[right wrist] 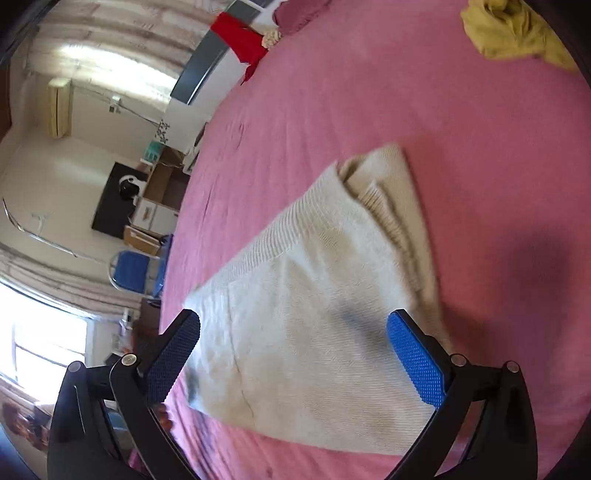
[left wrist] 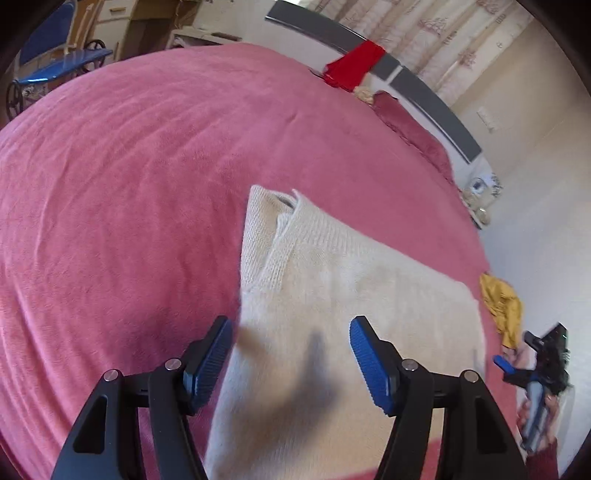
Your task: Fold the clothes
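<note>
A cream knitted garment (left wrist: 332,295) lies folded flat on the pink bedspread (left wrist: 129,184); the right wrist view shows it as a long strip (right wrist: 314,314) with a folded end at the far side. My left gripper (left wrist: 291,350) hovers open over its near edge, nothing between the blue pads. My right gripper (right wrist: 293,350) stands open above the garment's near end, its pads clear of the cloth. The right gripper (left wrist: 535,365) also shows at the right edge of the left wrist view, held by a hand.
A yellow garment (left wrist: 504,306) lies crumpled at the bed's edge, also top right in the right wrist view (right wrist: 517,33). A red cloth (left wrist: 354,64) hangs over the grey headboard (left wrist: 436,96). A pink pillow (left wrist: 410,125) lies below it. A blue chair (right wrist: 133,271) stands beside the bed.
</note>
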Action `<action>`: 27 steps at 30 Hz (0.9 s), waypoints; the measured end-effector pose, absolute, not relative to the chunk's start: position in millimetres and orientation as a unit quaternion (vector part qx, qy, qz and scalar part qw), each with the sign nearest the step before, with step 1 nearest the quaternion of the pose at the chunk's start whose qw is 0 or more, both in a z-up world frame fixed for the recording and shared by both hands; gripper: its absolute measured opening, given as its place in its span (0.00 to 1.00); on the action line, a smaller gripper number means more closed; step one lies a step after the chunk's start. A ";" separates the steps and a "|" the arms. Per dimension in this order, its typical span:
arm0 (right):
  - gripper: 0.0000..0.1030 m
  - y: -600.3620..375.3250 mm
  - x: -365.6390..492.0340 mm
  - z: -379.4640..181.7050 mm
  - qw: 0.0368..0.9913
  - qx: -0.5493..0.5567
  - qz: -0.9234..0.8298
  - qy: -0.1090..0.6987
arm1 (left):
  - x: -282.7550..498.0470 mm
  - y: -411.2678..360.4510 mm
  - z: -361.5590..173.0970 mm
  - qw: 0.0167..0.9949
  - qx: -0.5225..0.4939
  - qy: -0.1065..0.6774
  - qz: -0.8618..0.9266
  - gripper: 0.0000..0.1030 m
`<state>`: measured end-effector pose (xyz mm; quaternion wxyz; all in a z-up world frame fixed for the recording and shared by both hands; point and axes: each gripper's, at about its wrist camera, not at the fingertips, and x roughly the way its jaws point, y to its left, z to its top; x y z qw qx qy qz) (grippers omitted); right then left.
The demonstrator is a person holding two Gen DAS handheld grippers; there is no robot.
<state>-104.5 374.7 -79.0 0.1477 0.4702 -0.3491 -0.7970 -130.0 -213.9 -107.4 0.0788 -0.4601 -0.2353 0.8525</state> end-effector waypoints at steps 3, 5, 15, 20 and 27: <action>1.00 350.6 -101.6 -49.2 0.123 0.470 -0.831 -0.270 | -114.2 -230.1 -98.5 0.081 -0.470 -0.230 0.848 0.66; 1.00 342.2 -96.8 -36.4 0.127 0.466 -0.846 -0.228 | -106.2 -244.4 -94.7 0.072 -0.474 -0.243 0.843 0.66; 1.00 293.9 -26.2 61.4 0.169 0.266 -0.940 -0.130 | -74.1 -246.4 -43.4 0.085 -0.430 -0.249 0.863 0.66; 1.00 265.9 -54.1 47.0 0.175 0.362 -0.899 -0.175 | -58.4 -224.8 -23.2 0.103 -0.418 -0.208 0.879 0.66; 1.00 308.3 -27.4 13.0 0.206 0.320 -0.847 -0.373 | -28.8 -212.7 -22.0 0.115 -0.414 -0.173 0.886 0.66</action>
